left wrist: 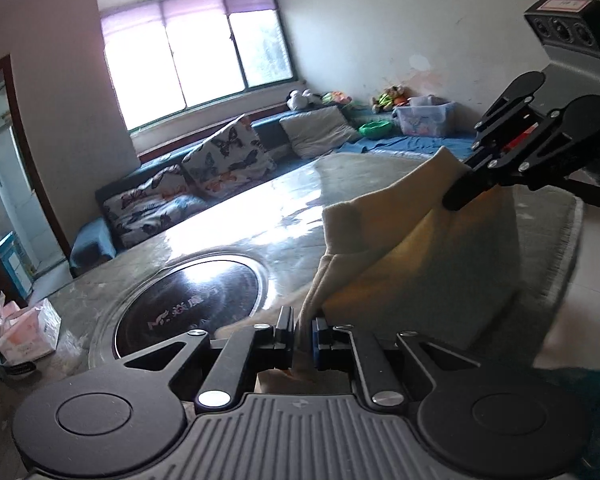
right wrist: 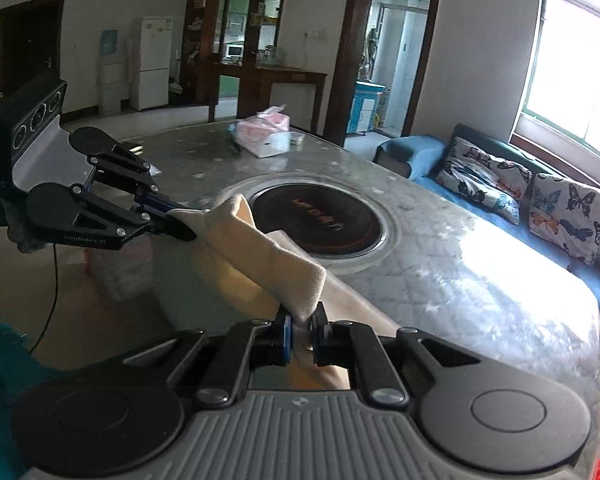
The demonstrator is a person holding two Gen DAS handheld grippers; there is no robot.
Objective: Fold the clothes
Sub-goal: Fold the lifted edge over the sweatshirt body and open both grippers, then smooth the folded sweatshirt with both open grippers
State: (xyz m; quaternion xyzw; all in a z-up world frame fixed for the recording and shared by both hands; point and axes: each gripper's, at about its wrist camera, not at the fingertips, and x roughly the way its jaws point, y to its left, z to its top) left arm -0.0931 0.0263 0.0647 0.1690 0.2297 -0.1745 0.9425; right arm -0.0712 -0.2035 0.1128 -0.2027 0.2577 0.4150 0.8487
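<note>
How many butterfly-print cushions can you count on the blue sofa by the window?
2 in each view, side by side on the blue sofa: the nearer cushion and the farther cushion. More may lie outside the frame.

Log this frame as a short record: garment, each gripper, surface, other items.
garment: cream cloth, held up between both grippers, partly above the table
left gripper: shut on one edge of the cloth
right gripper: shut on another edge
surface: marble-look table with a round dark inset
other items: tissue pack at the far side of the table
</note>
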